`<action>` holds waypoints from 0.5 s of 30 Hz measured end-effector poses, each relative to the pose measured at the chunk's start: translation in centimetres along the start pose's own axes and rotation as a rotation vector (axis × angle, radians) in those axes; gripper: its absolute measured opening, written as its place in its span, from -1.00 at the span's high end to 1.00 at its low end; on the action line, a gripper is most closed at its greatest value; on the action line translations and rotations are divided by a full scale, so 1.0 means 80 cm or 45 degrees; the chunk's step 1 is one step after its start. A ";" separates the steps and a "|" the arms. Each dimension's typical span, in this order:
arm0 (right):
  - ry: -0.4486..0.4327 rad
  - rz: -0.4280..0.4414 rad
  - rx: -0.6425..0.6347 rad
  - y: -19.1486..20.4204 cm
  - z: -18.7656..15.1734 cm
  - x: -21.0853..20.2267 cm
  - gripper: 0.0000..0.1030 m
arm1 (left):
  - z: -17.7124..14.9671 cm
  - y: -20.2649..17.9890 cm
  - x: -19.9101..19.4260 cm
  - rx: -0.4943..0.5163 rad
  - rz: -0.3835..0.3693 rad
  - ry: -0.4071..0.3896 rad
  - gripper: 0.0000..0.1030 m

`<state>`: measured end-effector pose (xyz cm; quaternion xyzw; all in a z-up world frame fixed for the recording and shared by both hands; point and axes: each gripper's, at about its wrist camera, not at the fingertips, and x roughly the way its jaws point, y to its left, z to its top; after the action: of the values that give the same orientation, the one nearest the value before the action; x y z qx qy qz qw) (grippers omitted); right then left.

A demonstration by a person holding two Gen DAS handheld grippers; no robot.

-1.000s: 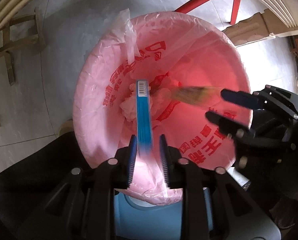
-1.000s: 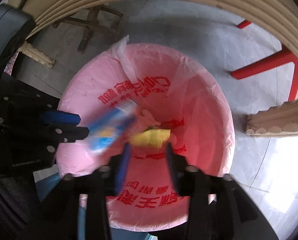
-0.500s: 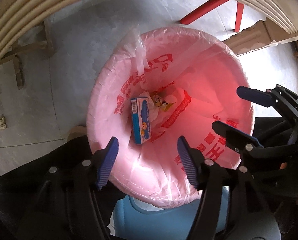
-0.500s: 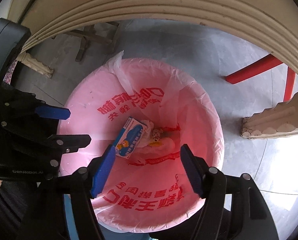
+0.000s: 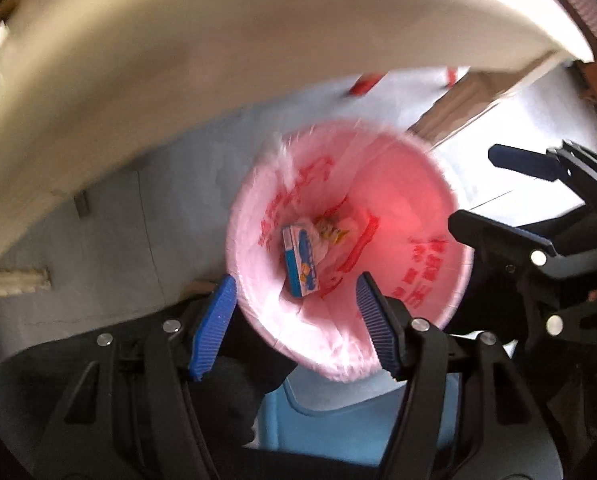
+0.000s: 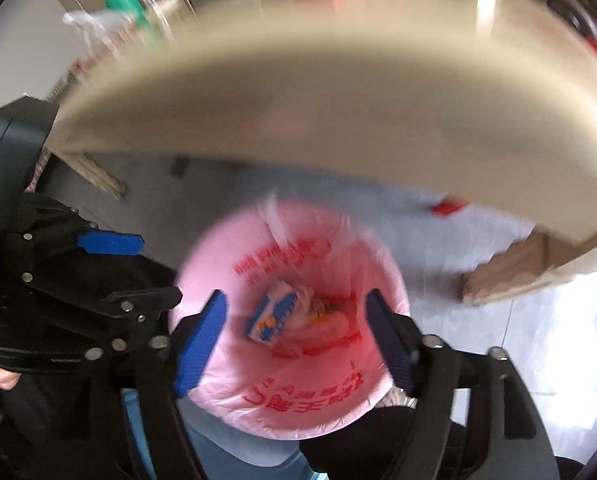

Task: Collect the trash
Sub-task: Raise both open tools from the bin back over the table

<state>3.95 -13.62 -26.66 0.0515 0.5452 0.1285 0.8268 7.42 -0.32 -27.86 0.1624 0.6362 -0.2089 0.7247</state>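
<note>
overhead, table edge, below, pink-lined bin

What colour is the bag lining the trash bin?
Pink bin liner with red print; clearest in the left wrist view.

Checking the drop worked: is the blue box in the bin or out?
In: the blue box lies at the bottom of the pink-lined bin, beside crumpled wrappers.

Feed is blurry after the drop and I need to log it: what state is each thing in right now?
Left hand-held gripper: open, empty; jaws have just been opening.
Right hand-held gripper: open, empty; jaws have just been opening.
Blue carton: released, lying inside the bag.
Yellow wrapper: in the bag, beside the carton.
Pink bin bag: mouth open, lining the bin.
</note>
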 end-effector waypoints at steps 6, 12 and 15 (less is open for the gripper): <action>-0.262 -0.043 -0.055 0.012 0.033 -0.126 -0.60 | 0.008 0.023 -0.144 0.012 0.033 -0.253 -0.43; -0.484 -0.123 -0.129 0.029 0.088 -0.229 -0.68 | 0.035 0.050 -0.276 -0.009 0.042 -0.494 -0.53; -0.573 -0.145 -0.170 0.041 0.110 -0.262 -0.78 | 0.055 0.056 -0.322 -0.006 0.024 -0.552 -0.59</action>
<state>3.71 -15.63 -3.77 -0.0067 0.3397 0.1025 0.9349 10.79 3.85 -1.90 0.1180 0.4646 -0.2308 0.8468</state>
